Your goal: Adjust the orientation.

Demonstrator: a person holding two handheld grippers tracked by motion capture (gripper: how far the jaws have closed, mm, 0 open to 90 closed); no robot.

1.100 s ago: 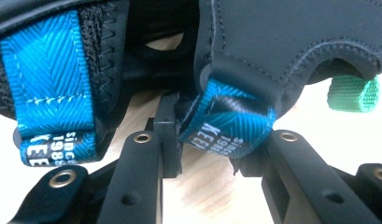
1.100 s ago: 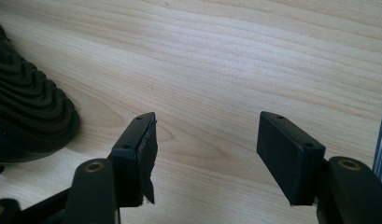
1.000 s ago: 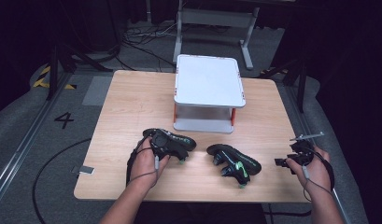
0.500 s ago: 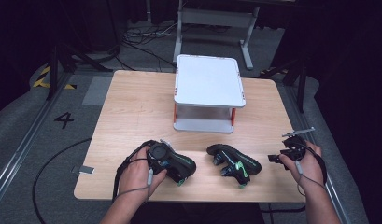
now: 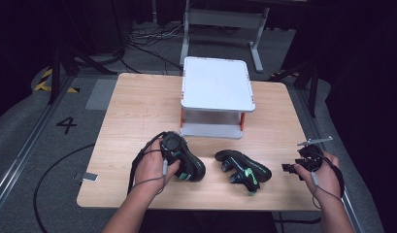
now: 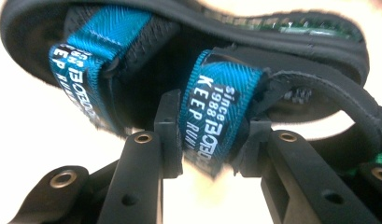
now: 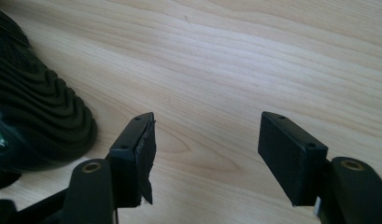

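Observation:
Two black sandals with blue-green straps lie near the table's front edge. The left sandal [image 5: 189,165] is under my left hand; in the left gripper view my left gripper [image 6: 208,144] is shut on its blue printed strap [image 6: 216,116], with the sole [image 6: 188,28] above. The right sandal [image 5: 244,171] lies on its side at front centre, its ribbed sole [image 7: 34,107] at the left of the right gripper view. My right gripper [image 5: 295,166] [image 7: 207,149] stands open over bare wood at the table's right edge, with nothing between its jaws.
A white two-tier shelf stand [image 5: 215,94] with orange posts sits at the table's middle back. The wooden table [image 5: 138,111] has bare room left of the stand. A metal frame [image 5: 220,24] and cables lie on the floor behind.
My left hand and the left sandal have shifted slightly toward the front of the table. My right gripper has moved inward to the table's right edge, toward the other sandal.

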